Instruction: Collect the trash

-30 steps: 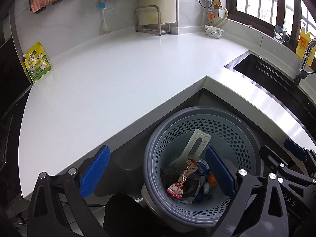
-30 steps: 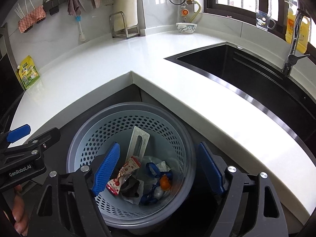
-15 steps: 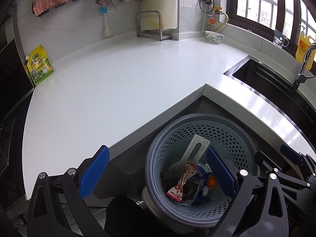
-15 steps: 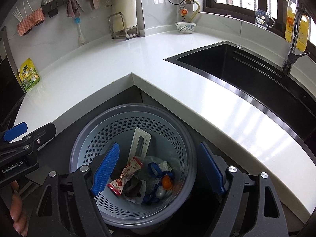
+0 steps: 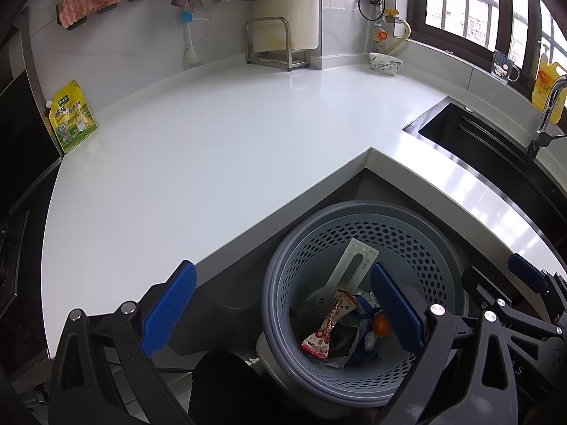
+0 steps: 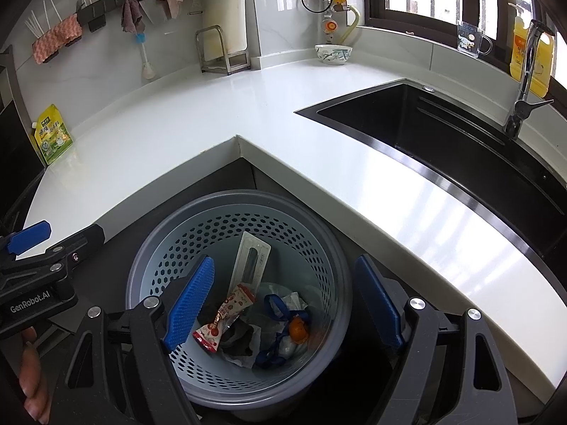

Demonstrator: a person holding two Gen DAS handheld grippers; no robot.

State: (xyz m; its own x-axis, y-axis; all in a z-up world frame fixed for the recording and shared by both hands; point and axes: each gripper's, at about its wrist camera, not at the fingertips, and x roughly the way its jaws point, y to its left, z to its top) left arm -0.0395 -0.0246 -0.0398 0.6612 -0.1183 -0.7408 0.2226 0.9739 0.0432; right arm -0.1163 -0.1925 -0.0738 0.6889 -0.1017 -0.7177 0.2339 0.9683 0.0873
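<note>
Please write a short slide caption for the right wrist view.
Open right gripper above the bin holding wrappers, beside the white counter and black sink.

The left gripper (image 5: 281, 310) is hanging with its blue-padded jaws spread wide, gripping nothing. The right gripper (image 6: 283, 299) is doing the same (jaws equally wide, nothing between them). Both are pointing forward and downward, side by side, the left one's body showing in the right wrist view.
</note>
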